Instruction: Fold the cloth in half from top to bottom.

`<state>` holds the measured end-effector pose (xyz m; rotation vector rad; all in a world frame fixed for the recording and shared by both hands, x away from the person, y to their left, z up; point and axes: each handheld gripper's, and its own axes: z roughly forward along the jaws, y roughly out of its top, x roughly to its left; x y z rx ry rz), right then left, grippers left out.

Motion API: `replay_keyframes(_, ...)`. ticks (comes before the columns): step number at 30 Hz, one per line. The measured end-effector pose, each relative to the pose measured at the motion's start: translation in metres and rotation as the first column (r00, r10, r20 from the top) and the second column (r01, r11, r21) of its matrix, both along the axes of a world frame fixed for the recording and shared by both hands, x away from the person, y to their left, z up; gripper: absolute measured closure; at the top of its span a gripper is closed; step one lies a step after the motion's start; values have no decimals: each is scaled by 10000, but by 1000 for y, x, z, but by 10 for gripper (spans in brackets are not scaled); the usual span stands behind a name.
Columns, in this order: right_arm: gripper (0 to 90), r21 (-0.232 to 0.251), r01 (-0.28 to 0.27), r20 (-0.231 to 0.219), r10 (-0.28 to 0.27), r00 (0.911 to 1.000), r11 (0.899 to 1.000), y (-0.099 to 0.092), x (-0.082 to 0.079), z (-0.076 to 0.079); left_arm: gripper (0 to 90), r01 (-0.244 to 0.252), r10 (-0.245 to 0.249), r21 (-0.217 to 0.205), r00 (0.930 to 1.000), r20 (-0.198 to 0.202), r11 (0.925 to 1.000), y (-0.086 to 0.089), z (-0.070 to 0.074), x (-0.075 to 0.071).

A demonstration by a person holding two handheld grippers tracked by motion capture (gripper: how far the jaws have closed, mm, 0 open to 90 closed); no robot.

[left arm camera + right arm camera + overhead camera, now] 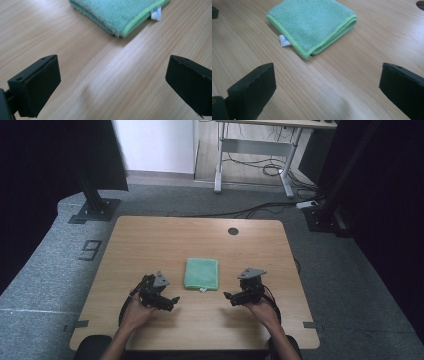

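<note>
Nearest the camera in the high view, two forearms came in from the bottom edge, each hand holding a gripper over the near part of the wooden table point(150, 235). The left gripper point(172, 300) sat near the table's left-centre, jaws pointing in toward the middle; the right gripper point(228, 297) sat opposite, jaws pointing back toward it, w/ a grey three-cornered plate on top of each.

Both grippers stood wide open w/ nothing between the jaws. In the left gripper view the left gripper point(112, 82) had its two black jaws far apart at the frame's sides, only bare wood between them. Same in the right gripper view: the right gripper point(327, 87) was spread wide over bare wood, holding nothing.

Just beyond & between the two grippers lay the green cloth point(201, 273), folded into a neat, roughly square pad, flat on the table & apart from both grippers. In the left gripper view the green cloth point(117, 12) lay ahead of the jaws, one folded corner toward them. In the right gripper view the green cloth point(312, 25) showed stacked folded layers along one edge & a lighter green hem. A small white tag point(284, 41) stuck out from its near edge; print on it too small to read, prob. blue.

Farther back, a dark round hole point(233, 231) sat near the table's far edge. Past the table: grey carpet, cables & a desk frame point(255, 165).
</note>
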<state>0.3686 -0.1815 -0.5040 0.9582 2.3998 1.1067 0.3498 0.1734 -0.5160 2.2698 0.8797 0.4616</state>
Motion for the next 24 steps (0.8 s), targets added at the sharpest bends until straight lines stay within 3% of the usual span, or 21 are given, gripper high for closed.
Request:
replay_keyframes(7,0,-83,393,-151,-394,9991,9992,-17,-9,-6,0,-173,172,-111,9998,-105,9998,16,-8,-11)
replay_keyframes(14,0,-89,912,-371,-915,9951,9958,-34,-15,-20,0,-408,397,-222,9982,-456,9989,30,-20,-18)
replay_keyframes(17,0,-252,1007,-486,-1019,9936,9946,-38,-15,-29,0,-482,463,-345,9975,-538,9982,32,-23,-18)
replay_keyframes(22,0,-504,1021,-606,-1051,9926,9935,-40,-15,-41,0,-390,381,-137,9975,-589,9991,31,-30,-18)
replay_keyframes(24,0,-616,1064,-628,-1102,9919,9924,-41,-15,-45,0,-354,332,-300,9969,-709,9989,31,-33,-17)
